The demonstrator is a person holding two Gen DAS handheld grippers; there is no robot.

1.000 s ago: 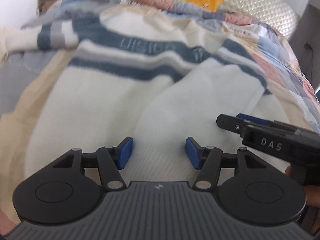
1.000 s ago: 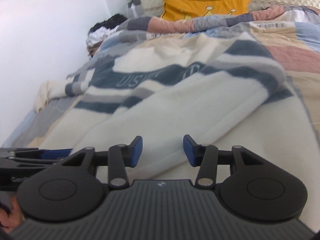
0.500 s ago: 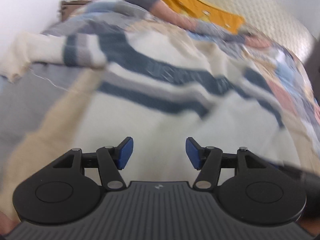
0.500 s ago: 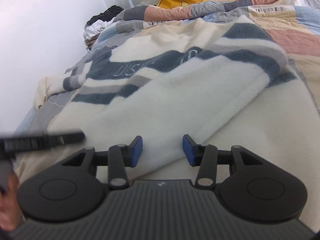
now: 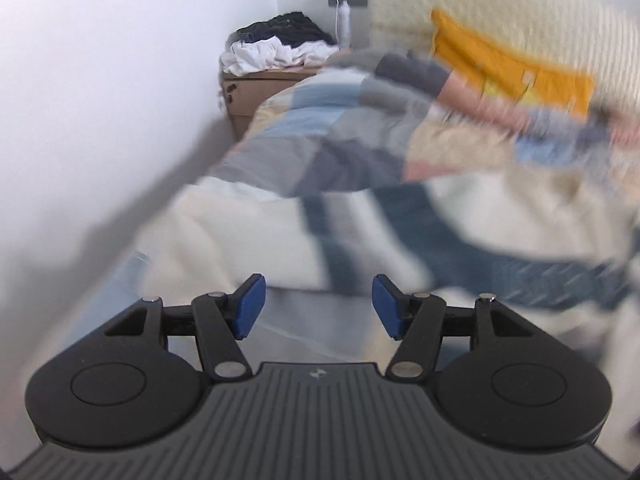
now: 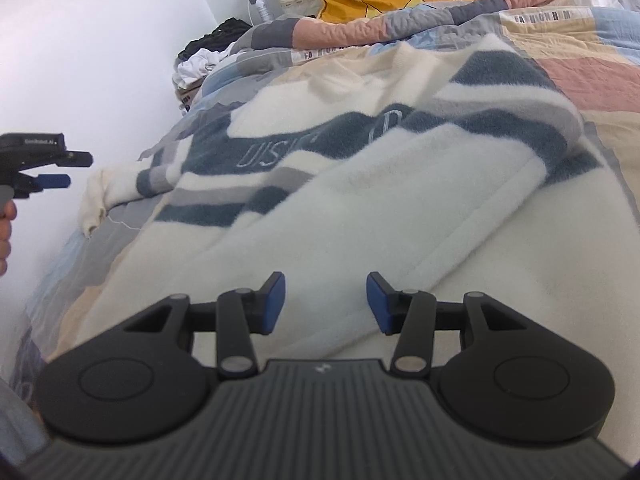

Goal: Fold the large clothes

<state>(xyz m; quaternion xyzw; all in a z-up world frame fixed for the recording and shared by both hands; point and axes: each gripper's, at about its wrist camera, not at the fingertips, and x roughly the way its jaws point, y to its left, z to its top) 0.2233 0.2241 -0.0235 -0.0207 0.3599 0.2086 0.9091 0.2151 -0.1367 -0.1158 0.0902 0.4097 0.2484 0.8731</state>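
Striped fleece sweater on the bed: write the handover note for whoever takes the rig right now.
Left gripper: open, empty, out near the wall side of the bed.
Right gripper: open, empty, over the sweater's white lower part.
Striped fleece sweater: lies on the patchwork quilt; right sleeve already folded across the body, left sleeve out towards the wall.
Left to do: fold in the left sleeve, then fold the body up.
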